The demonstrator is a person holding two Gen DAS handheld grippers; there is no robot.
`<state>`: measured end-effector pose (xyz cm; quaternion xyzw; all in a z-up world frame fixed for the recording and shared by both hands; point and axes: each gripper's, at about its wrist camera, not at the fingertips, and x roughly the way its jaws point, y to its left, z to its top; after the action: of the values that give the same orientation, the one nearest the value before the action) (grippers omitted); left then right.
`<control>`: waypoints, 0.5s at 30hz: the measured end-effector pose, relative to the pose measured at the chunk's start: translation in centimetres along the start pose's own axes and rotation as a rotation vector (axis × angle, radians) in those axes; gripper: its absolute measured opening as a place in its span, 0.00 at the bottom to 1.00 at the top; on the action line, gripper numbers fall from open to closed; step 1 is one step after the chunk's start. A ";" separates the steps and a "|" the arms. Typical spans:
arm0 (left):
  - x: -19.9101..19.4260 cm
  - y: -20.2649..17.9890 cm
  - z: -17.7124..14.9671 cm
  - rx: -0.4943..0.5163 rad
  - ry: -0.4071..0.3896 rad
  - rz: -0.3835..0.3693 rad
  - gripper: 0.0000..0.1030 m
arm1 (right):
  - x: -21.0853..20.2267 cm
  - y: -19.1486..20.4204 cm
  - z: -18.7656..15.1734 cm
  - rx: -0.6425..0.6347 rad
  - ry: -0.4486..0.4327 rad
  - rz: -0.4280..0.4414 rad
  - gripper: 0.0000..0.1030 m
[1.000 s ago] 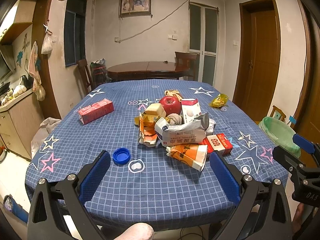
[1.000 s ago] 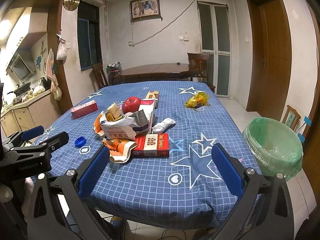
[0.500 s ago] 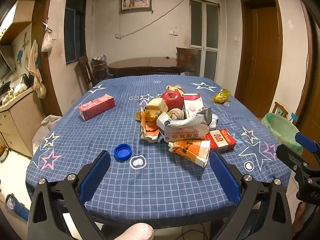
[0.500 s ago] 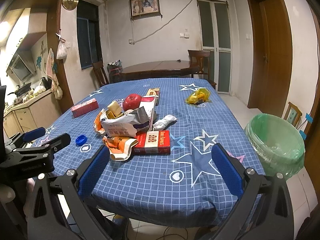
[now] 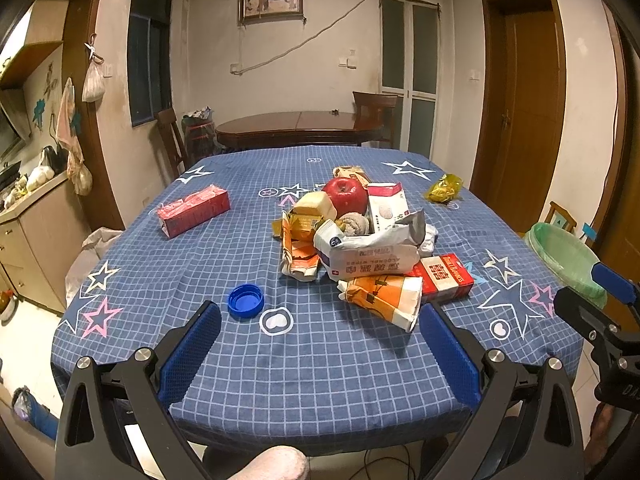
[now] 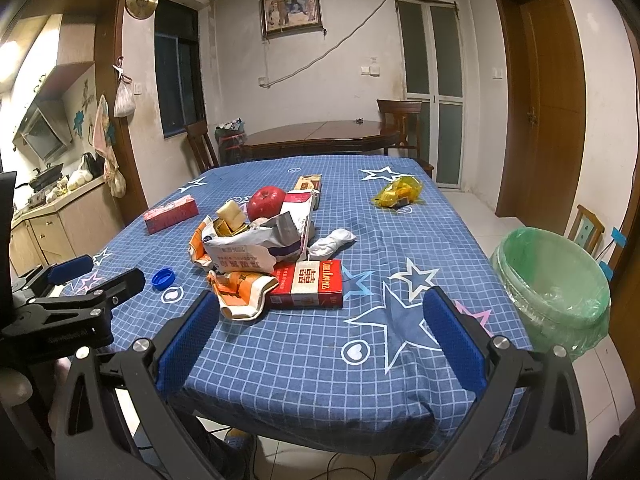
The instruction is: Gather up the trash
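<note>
Two grippers: left gripper (image 5: 318, 334) and right gripper (image 6: 320, 320), both spread wide, empty, at table's near edge.
Trash pile: wipes packet (image 5: 370, 254), red carton (image 5: 446, 278), mid-tablecloth (image 5: 280, 368).
Bin: green-lined bin (image 6: 554, 280), right of table.

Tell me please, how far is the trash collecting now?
Nothing looks done: the green-lined bin shows no trash inside. Nothing is in hand: the left gripper and right gripper are both open and empty. Left: the wrapper pile, blue cap and yellow wrapper all lie on the table.
</note>
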<state>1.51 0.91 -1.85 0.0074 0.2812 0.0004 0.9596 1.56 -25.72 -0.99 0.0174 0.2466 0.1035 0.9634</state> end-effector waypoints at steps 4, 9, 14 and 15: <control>-0.1 0.0 0.0 0.000 0.001 0.000 0.96 | 0.0 0.0 0.0 -0.001 0.000 0.001 0.95; 0.0 0.0 -0.1 0.000 0.003 -0.001 0.96 | -0.1 0.0 0.0 -0.001 0.001 0.001 0.95; 0.1 0.0 -0.2 0.000 0.005 -0.002 0.96 | 0.0 0.0 0.0 0.000 0.002 0.001 0.95; 0.1 0.0 -0.2 0.000 0.005 -0.002 0.96 | 0.0 0.0 0.0 0.000 0.003 0.001 0.95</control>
<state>1.47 0.92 -2.03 0.0073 0.2835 -0.0006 0.9590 1.54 -25.71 -0.98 0.0173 0.2479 0.1042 0.9630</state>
